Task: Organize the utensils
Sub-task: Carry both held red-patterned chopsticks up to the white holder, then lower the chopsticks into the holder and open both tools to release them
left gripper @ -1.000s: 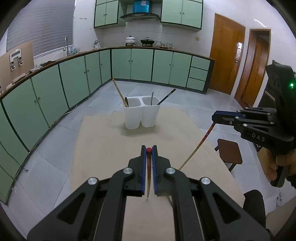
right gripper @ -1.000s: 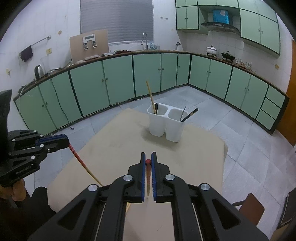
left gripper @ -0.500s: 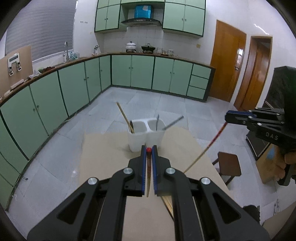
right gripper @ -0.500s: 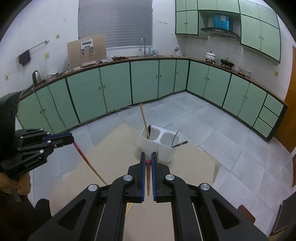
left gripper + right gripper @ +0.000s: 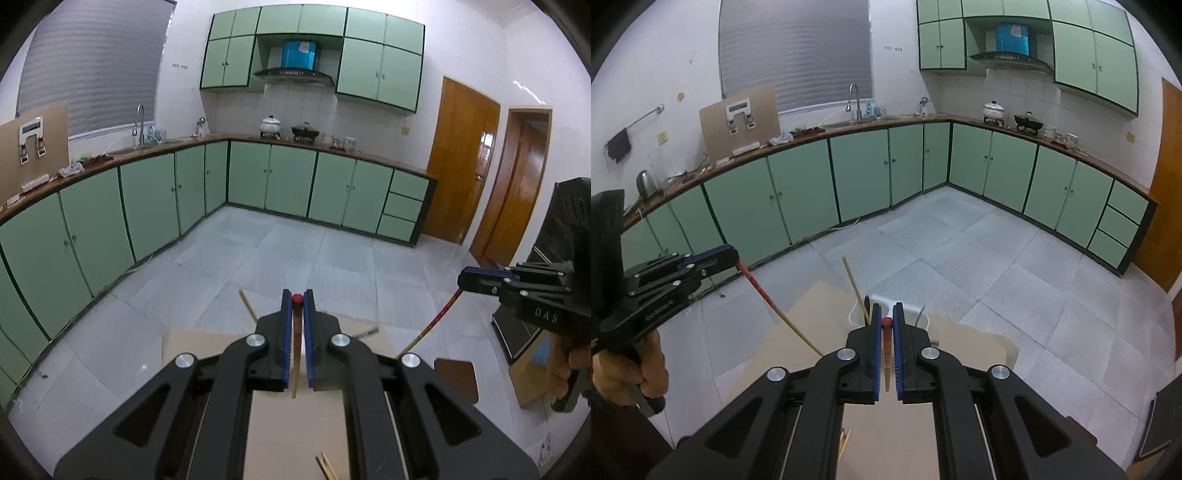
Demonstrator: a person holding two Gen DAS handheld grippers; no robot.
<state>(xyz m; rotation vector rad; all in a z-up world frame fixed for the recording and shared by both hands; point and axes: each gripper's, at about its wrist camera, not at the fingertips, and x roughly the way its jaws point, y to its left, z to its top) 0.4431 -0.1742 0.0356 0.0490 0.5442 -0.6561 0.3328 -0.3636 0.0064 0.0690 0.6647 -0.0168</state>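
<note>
Holding both claws well above the surface (image 5: pixel 820 332), each tilted downward over its far end. My left claw (image 5: pixel 297 301) is clenched on a chopstick (image 5: pixel 295 354) with a red knob at its top; in the right wrist view the same stick (image 5: pixel 768 299) slants down from the claw's blue pads toward the surface. My right claw (image 5: pixel 886 325) is likewise clenched on a red-topped chopstick (image 5: pixel 887 362), hanging nearly upright between the pads. A bare hand (image 5: pixel 646 363) grips the left handle, and part of another hand (image 5: pixel 580 356) shows on the right one. Lettering "DAS" is legible on the right claw body (image 5: pixel 546 314); the text on the left body is too small to read. The white utensil holder (image 5: pixel 886 306) stands on the surface beyond the right claw, mostly hidden, with a wooden stick (image 5: pixel 855 288) leaning out of its left compartment. More chopstick ends (image 5: pixel 327 467) lie on the surface below.
</note>
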